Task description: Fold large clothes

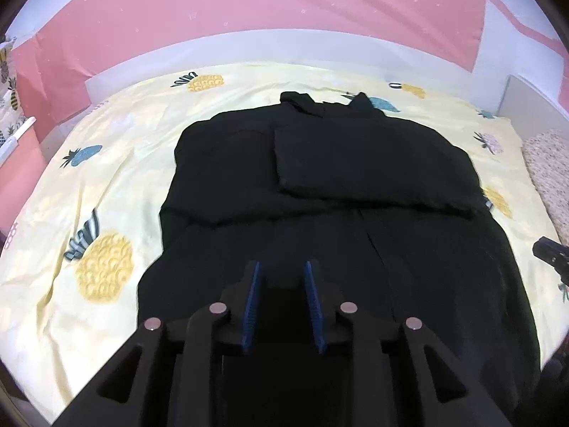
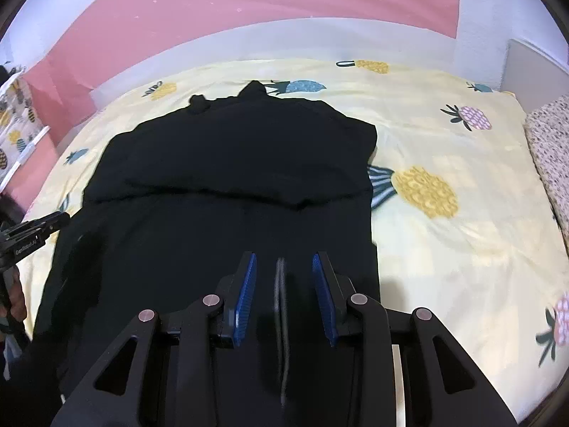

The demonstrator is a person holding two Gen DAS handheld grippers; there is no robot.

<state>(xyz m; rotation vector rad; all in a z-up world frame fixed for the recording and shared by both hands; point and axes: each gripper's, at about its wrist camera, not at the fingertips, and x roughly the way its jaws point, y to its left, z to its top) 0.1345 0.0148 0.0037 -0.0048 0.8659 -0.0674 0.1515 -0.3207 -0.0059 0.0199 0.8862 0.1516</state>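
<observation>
Across the bed [image 1: 106, 163], a pale yellow sheet with pineapple prints carries the black garment [image 1: 320, 185], laid flat along the middle with its collar at the far end, toward the pink wall [image 1: 249, 3]. A white headboard band [image 1: 213, 49] runs between sheet and wall. Right of the garment, past the sheet's edge, lies a speckled beige textile [image 2: 549, 149]; left of it, a pink cabinet with a printed cloth (partly cut off by the lens rim).

A folded panel lies over the garment's upper half, its lower edge crossing the cloth as a ridge. Seams and buttons are lost in the uniform black.

Left hand-held gripper [image 1: 282, 284]: blue pads apart, released, above the garment's near hem. Right hand-held gripper [image 2: 284, 277]: pads also apart, nothing clamped; a thin grey strip stands between them, touching neither pad (identity unclear). Near hem itself is hidden under both gripper bodies. Each gripper shows at the other view's edge, blurred.
</observation>
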